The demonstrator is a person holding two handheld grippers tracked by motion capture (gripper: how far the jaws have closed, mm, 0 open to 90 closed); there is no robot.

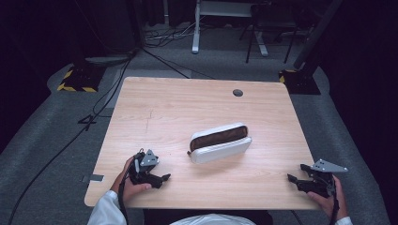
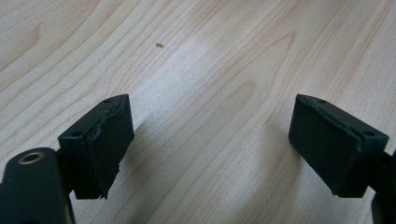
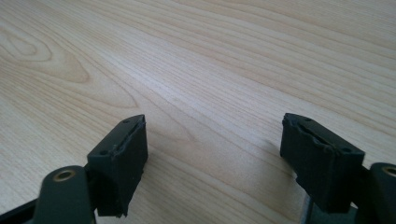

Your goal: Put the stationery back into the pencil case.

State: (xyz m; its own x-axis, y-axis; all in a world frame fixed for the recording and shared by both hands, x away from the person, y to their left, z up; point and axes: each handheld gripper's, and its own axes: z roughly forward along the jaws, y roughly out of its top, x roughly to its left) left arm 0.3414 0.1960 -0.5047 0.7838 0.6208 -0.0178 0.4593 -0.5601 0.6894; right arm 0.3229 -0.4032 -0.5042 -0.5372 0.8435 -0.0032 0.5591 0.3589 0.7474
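A white zip pouch [image 1: 219, 143] lies open-topped in the middle of the wooden table [image 1: 164, 103], its brown inside showing. My left gripper [image 1: 165, 177] rests near the front left edge, held in a hand, pointing right toward the pouch and well short of it. In the left gripper view that gripper [image 2: 210, 121] is open over bare wood. My right gripper [image 1: 295, 171] sits at the front right corner, aimed left, also apart from the pouch. The right gripper view has it [image 3: 212, 135] open with nothing between the pads.
A round cable hole [image 1: 238, 93] sits near the table's far edge. Beyond the table are grey carpet, cables, a stand base with yellow-black tape [image 1: 77, 79] and white desk legs [image 1: 196, 28]. White sleeves come in at the bottom edge.
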